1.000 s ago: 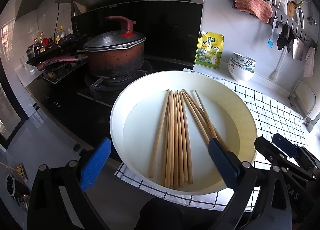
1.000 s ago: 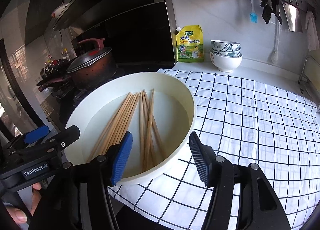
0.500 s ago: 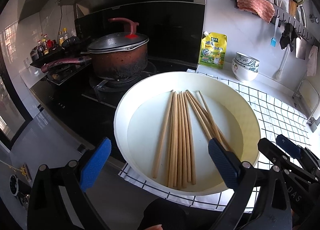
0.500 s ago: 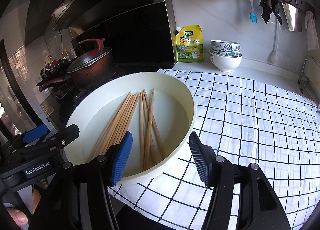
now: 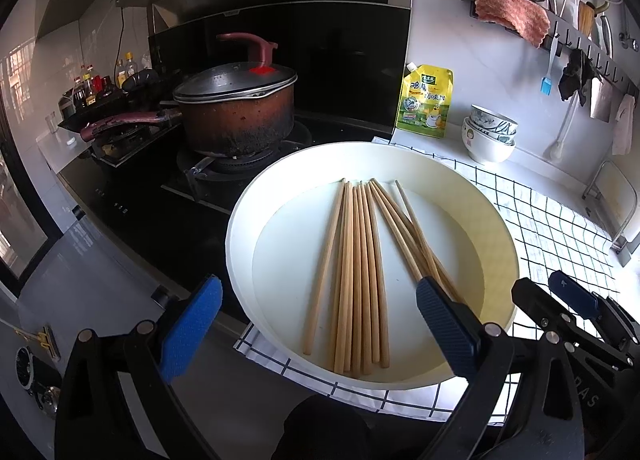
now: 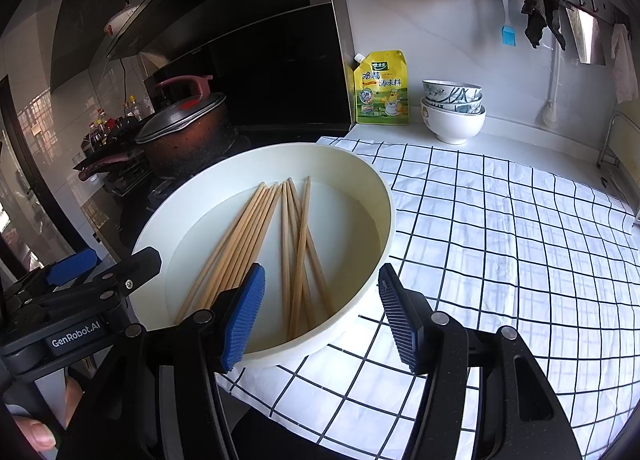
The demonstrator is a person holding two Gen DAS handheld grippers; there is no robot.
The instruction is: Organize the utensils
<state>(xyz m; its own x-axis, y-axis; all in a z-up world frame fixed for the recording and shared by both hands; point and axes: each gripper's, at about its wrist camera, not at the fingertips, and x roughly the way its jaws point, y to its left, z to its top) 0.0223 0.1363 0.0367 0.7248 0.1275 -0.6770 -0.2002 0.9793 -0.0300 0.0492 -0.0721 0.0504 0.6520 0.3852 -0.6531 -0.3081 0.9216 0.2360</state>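
Though loosely fanned, plain wooden chopsticks [image 5: 360, 268]

The left tongs' [image 5: 320, 322] view has drifted slightly left, shifting the basin [image 5: 496, 228] rightward.

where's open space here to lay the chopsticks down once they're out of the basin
The checked cloth is bare from the basin rim across to the rack at the right edge, and back to the stacked bowls and yellow pouch. The stove side is crowded: the pot and pans fill it.
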